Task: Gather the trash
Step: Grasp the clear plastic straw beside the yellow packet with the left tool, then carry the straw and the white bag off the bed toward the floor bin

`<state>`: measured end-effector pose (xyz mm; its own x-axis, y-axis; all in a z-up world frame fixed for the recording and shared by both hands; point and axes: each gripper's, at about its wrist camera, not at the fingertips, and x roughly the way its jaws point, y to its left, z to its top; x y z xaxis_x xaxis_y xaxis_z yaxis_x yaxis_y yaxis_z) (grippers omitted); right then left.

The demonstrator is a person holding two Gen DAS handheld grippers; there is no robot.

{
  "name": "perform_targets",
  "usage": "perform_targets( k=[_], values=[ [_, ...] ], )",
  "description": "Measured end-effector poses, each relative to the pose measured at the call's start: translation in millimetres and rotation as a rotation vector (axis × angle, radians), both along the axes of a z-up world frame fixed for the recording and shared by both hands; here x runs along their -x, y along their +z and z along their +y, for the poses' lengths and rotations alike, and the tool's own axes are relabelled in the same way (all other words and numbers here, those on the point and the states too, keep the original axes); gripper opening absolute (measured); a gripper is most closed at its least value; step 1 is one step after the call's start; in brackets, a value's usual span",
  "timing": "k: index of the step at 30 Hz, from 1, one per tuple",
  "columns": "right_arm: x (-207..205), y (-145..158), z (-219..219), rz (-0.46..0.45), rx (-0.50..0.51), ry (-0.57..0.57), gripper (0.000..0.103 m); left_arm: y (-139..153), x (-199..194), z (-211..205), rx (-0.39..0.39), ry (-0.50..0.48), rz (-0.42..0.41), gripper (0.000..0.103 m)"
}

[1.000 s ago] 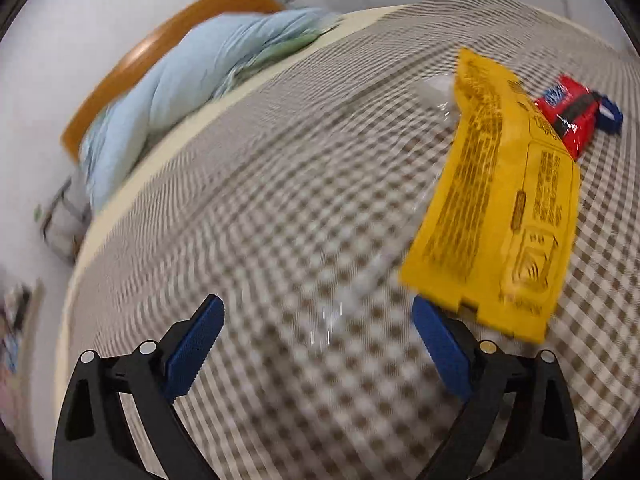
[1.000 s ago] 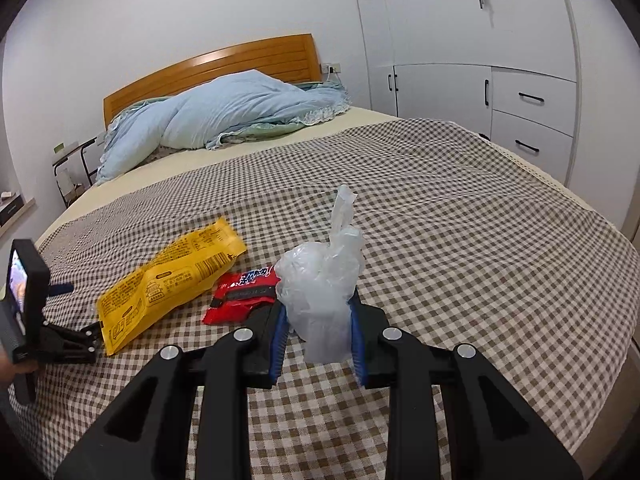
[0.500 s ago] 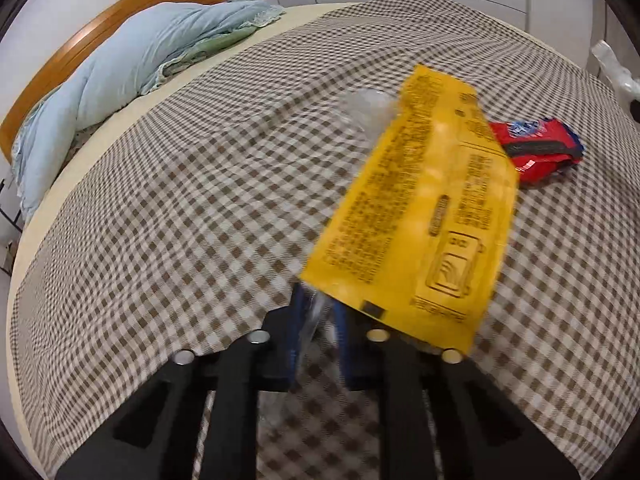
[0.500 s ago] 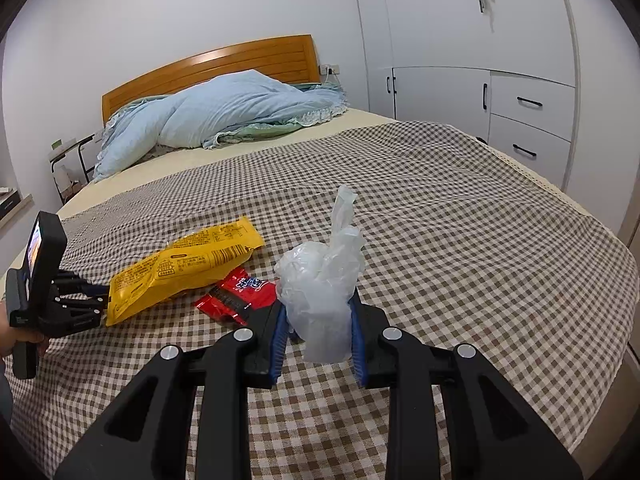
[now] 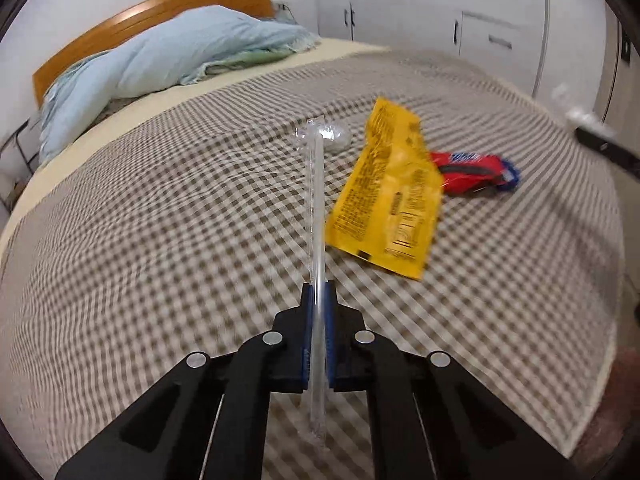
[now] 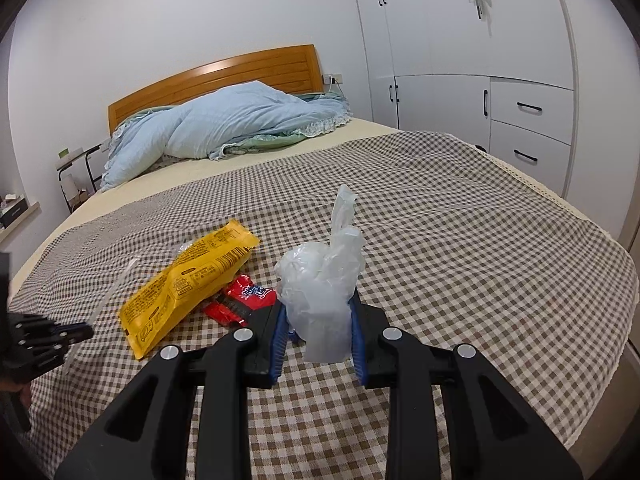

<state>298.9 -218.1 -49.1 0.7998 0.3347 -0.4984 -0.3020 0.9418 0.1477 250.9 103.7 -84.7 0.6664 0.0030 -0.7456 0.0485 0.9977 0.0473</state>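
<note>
Now the left gripper (image 5: 318,300) is pinched tight on a thin clear straw wrapper (image 5: 315,208), which sticks up and away above the checked bedspread (image 5: 160,240). The right gripper (image 6: 318,332) squeezes a crumpled clear plastic bag (image 6: 320,292). To do this well, I'd carry the wrapper across to the bag's mouth, keeping the pinch firm, since the film is slippery. The yellow snack packet (image 5: 390,196) and red wrapper (image 5: 474,170) lie on the bed, touching, not yet collected
</note>
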Motion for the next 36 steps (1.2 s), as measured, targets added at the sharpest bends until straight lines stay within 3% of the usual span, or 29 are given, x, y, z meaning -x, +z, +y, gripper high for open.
perform_targets(
  k=[2,17,36],
  values=[
    [3.5,1.4,-0.6,-0.006,0.0,0.006,0.027,7.5,22.4,-4.7,0.04,0.002,-0.025,0.003],
    [45.4,8.8,-10.1,-0.049,-0.003,0.087,0.027,48.3,132.0,-68.7,0.041,-0.038,-0.161,0.003],
    [143.7,7.6,-17.4,-0.106,0.033,0.28,0.027,53.2,224.8,-143.5,-0.003,-0.125,-0.147,0.003]
  ],
)
